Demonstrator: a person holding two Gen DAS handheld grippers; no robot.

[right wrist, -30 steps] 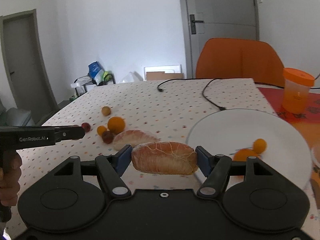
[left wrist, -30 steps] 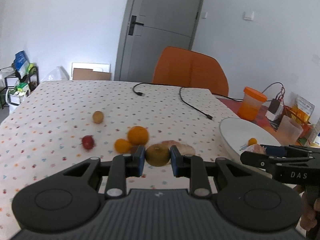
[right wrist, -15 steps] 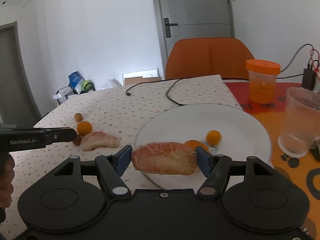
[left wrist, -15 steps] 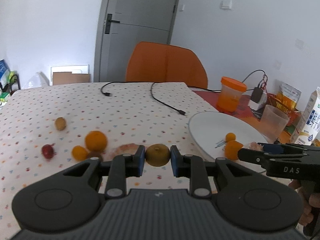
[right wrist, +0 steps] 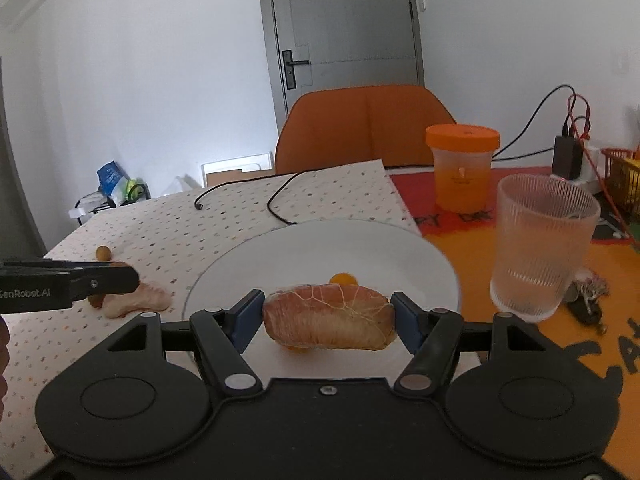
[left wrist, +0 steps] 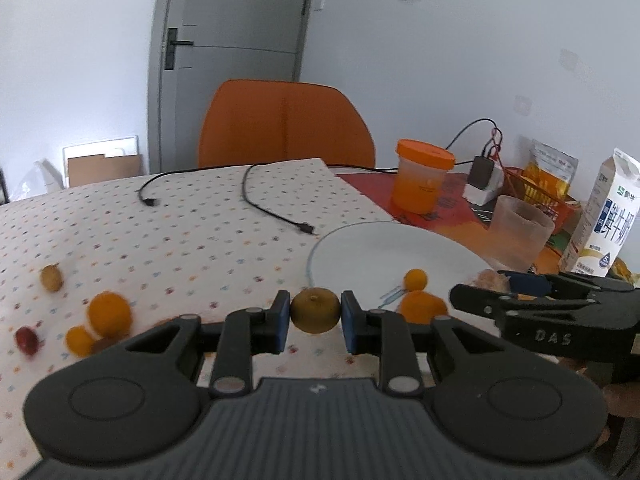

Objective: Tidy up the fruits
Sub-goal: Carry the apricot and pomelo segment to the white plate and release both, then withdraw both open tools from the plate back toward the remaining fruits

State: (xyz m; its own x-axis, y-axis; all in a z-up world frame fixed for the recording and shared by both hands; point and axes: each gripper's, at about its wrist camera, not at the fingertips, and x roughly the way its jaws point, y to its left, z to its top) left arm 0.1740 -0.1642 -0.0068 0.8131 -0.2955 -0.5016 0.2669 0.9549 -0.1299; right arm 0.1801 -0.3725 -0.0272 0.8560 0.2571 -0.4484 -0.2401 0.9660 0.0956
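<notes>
The left tool [left wrist: 316,317] pinches a small greenish-brown fruit [left wrist: 315,310] above the worktop [left wrist: 180,232], short of the plate [right wrist: 320,256]; opened early, it could roll away. The right tool [right wrist: 328,317] grips a peeled citrus wedge [right wrist: 329,317] over the plate; squeezing may crush it, and the glass [right wrist: 540,244] stands near.

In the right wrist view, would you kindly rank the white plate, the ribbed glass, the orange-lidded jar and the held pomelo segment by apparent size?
1. white plate
2. ribbed glass
3. pomelo segment, though it is nearest the camera between the right gripper fingers, so its rank is unsure
4. orange-lidded jar, farthest away
</notes>
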